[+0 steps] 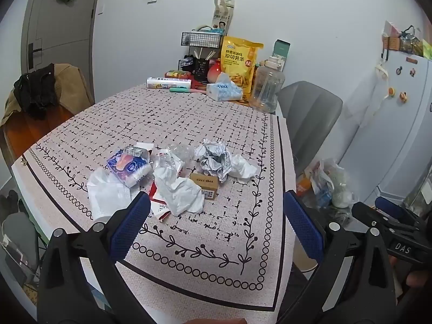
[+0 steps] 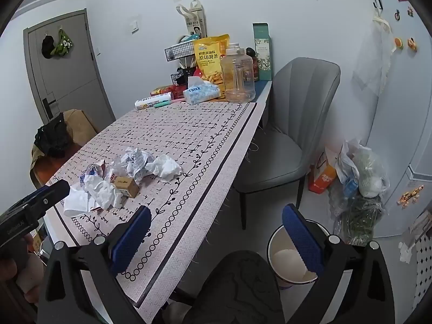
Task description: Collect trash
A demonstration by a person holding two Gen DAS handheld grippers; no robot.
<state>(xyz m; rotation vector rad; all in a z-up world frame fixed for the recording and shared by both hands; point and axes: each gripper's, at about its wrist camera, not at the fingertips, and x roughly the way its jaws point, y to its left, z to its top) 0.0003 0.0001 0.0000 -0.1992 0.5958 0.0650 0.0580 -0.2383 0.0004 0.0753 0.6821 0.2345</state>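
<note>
A heap of trash lies on the patterned tablecloth (image 1: 216, 124): white crumpled tissues (image 1: 178, 189), a blue-and-white wrapper (image 1: 129, 166), clear plastic (image 1: 175, 154), crumpled printed paper (image 1: 216, 159) and a small brown cardboard box (image 1: 205, 185). The heap also shows in the right wrist view (image 2: 118, 178). My left gripper (image 1: 216, 224) is open and empty, just short of the heap. My right gripper (image 2: 216, 237) is open and empty, over the table's right edge, above a white trash bin (image 2: 293, 259) on the floor.
At the table's far end stand a tissue pack (image 1: 224, 90), a yellow snack bag (image 1: 239, 59), a clear jug (image 1: 266, 86) and a wire rack (image 1: 201, 39). A grey chair (image 2: 291, 124) stands right of the table. Bags (image 2: 359, 178) lie by the fridge (image 2: 405, 94).
</note>
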